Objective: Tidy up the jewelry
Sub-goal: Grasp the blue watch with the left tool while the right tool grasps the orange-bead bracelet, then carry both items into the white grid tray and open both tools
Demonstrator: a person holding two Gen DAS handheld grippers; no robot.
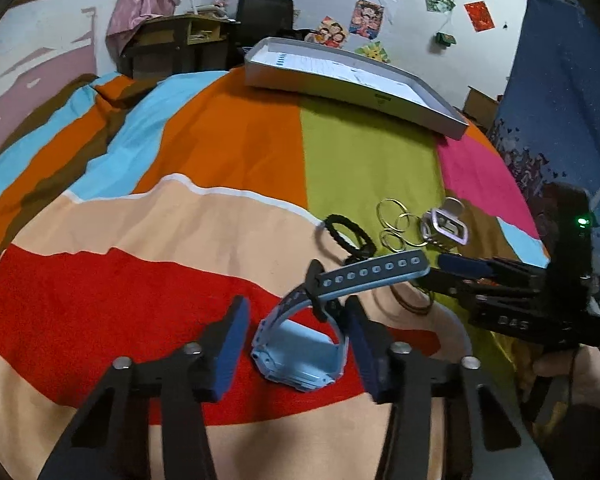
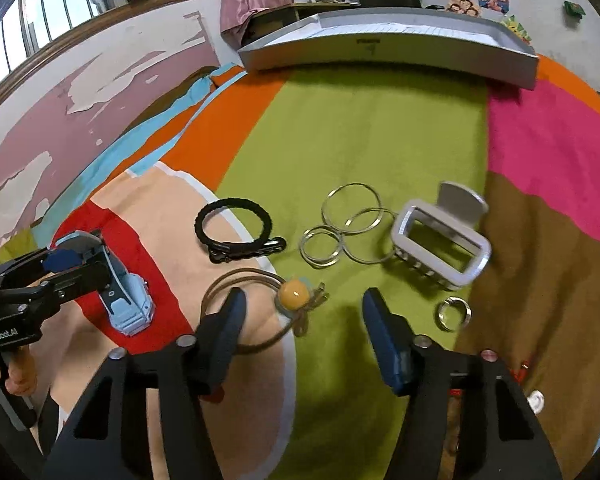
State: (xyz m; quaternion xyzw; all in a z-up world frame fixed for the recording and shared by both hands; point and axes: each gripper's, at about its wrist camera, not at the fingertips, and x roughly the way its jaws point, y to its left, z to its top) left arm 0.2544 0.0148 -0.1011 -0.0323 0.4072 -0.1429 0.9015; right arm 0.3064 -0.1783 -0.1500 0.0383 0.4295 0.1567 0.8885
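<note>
A light blue watch (image 1: 296, 354) lies on the striped bedspread between the open fingers of my left gripper (image 1: 294, 334); it also shows in the right wrist view (image 2: 126, 298). My right gripper (image 2: 302, 320) is open and empty above a brown hair tie with a yellow bead (image 2: 294, 292). Beyond it lie a black braided bracelet (image 2: 236, 228), several silver bangles (image 2: 348, 224), a white hair claw (image 2: 440, 240) and a small silver ring (image 2: 454, 312). A grey open box (image 2: 388, 54) stands at the far edge of the bed.
A peeling pink and white wall (image 2: 80, 92) runs along the left of the bed. A desk and a black chair (image 1: 264, 12) stand behind the box. A blue patterned cloth (image 1: 560, 100) hangs at the right.
</note>
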